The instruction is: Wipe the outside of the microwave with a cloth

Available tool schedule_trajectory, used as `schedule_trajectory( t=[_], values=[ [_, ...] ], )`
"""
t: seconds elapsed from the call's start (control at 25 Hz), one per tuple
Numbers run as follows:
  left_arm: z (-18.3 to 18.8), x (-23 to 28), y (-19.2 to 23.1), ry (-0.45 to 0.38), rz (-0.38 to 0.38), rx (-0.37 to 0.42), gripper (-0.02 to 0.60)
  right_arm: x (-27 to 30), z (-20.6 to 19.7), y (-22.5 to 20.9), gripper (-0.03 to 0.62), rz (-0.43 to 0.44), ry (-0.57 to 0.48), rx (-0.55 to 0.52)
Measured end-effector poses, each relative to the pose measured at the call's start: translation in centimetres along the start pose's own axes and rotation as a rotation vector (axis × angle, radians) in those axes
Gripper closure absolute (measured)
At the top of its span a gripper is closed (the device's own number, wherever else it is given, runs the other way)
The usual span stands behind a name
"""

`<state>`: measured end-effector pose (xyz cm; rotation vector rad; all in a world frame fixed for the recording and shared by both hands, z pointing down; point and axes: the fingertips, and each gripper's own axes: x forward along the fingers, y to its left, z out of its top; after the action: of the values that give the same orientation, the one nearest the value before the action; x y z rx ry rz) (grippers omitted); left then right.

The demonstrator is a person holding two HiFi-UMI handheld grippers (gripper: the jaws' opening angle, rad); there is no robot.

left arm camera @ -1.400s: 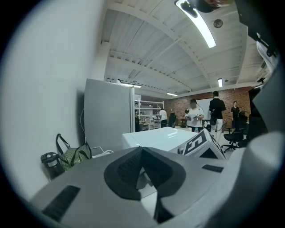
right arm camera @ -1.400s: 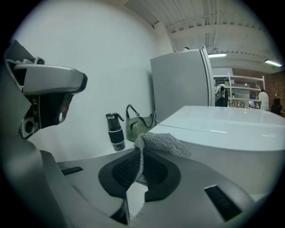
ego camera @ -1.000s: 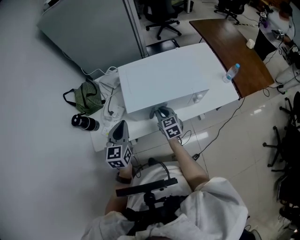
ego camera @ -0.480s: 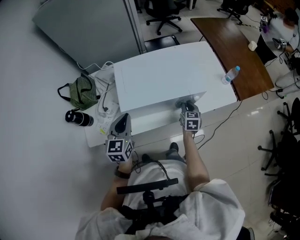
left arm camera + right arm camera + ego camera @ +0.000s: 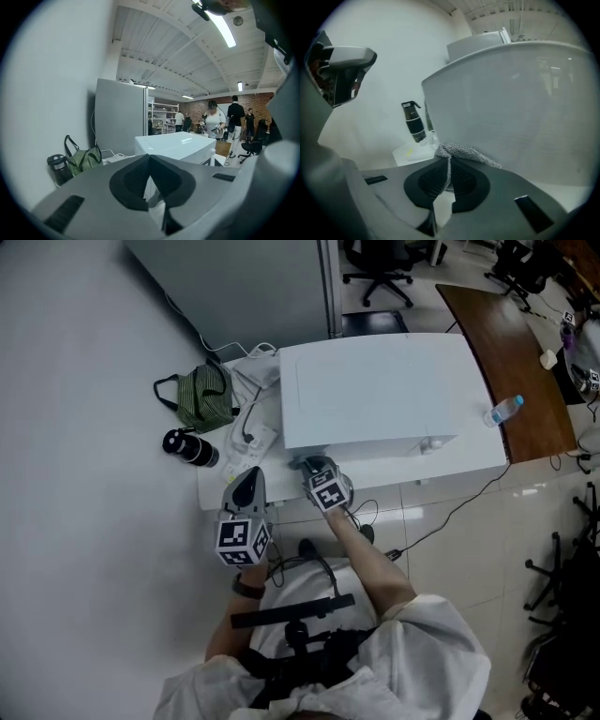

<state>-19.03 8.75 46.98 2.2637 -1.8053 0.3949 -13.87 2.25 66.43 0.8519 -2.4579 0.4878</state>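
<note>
Microwave (image 5: 384,390) stands on a white table (image 5: 483,463). The cloth (image 5: 464,152) is pinched in the right gripper's (image 5: 317,470) clenched jaws, pressed against the microwave's front near its lower left corner. The left gripper (image 5: 246,493), jaws together on nothing, hangs left of the microwave.

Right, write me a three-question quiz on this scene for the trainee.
1. True or false: the left gripper has its fingers spread wide apart.
2. What sits next to the black bottle, to the left of the microwave? A) a kettle B) a green striped bag C) a plate
3. Fill in: the cloth is pinched by the ___ gripper.
Key: 1 false, the fingers are together with nothing between them. 2 B. 3 the right gripper.
</note>
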Motion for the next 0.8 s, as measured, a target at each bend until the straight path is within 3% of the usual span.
schedule_trajectory(
  t=[0.12,0.24,0.36,0.52,0.6,0.72,0.8],
  values=[
    [-0.1,-0.7,1.0,0.008,0.019,-0.006,0.558,2.0,0.4,2.7,0.574,0.07,0.007,-0.026],
    [0.3,-0.6,0.7,-0.003,0.018,0.002,0.558,0.5,-0.9,0.4,0.574,0.067,0.006,0.018],
    [0.6,0.6,-0.7,-0.014,-0.015,0.025,0.558,-3.9,-3.6,-6.4,0.574,-0.05,-0.001,0.085],
    [0.5,2.3,-3.9,-0.011,-0.075,0.044,0.558,-13.2,-9.9,-20.8,0.572,-0.354,-0.008,0.233],
    [0.3,2.9,-5.5,-0.002,-0.102,0.045,0.558,-17.2,-11.9,-26.1,0.572,-0.449,0.005,0.264],
    [0.0,3.5,-7.5,0.009,-0.141,0.051,0.558,-18.6,-12.1,-27.0,0.569,-0.473,0.043,0.197],
    [0.2,3.7,-8.2,0.006,-0.156,0.057,0.558,-18.0,-12.4,-26.9,0.569,-0.48,0.038,0.221]
  ],
)
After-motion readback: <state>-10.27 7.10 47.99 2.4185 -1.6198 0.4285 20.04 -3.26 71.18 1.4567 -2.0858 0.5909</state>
